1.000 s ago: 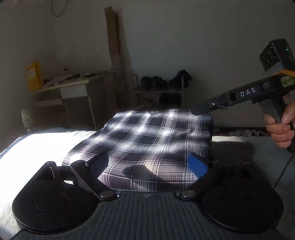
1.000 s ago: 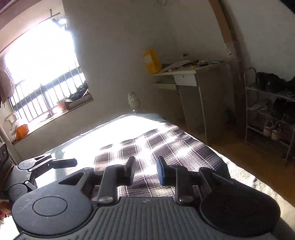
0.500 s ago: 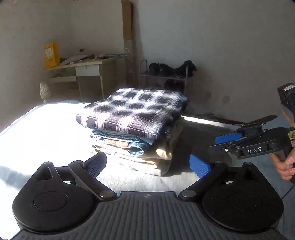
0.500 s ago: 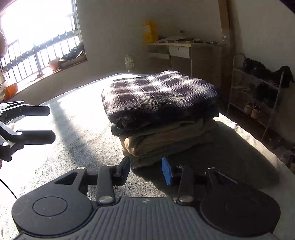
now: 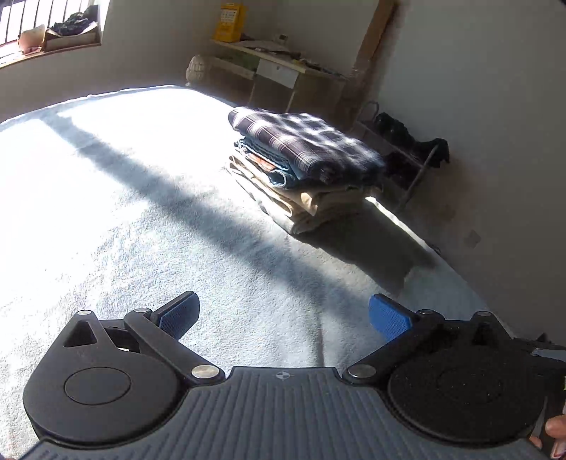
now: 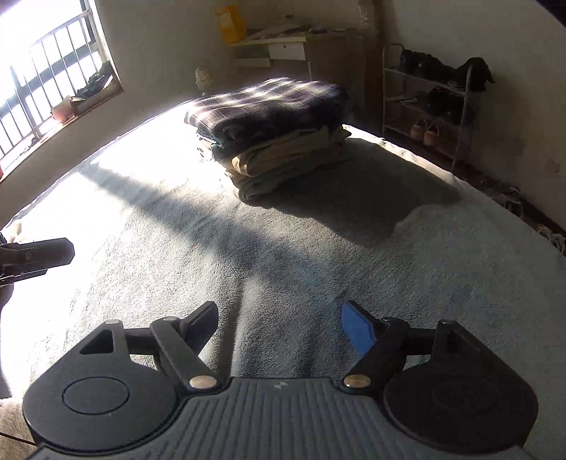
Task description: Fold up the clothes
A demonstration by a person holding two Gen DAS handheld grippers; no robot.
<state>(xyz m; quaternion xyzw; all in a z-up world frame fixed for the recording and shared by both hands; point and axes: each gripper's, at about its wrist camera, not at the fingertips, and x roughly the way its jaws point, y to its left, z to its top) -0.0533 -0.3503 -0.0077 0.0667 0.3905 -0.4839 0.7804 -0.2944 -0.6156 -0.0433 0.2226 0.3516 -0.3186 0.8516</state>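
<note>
A stack of folded clothes sits on the far part of the pale blue bed cover, with a dark plaid garment on top, blue denim under it and beige pieces at the bottom. The stack also shows in the right wrist view, plaid garment on top. My left gripper is open and empty, well short of the stack. My right gripper is open and empty above the bed cover. The left gripper's fingers show at the left edge of the right wrist view.
A desk with a yellow box stands by the far wall. A shoe rack is at the right of the bed. A barred window is at the left. The bed's right edge runs near the wall.
Both grippers have pulled back from the stack, which now lies far ahead. The right gripper's jaws have opened wider. The plaid garment stays on top of the stack.
</note>
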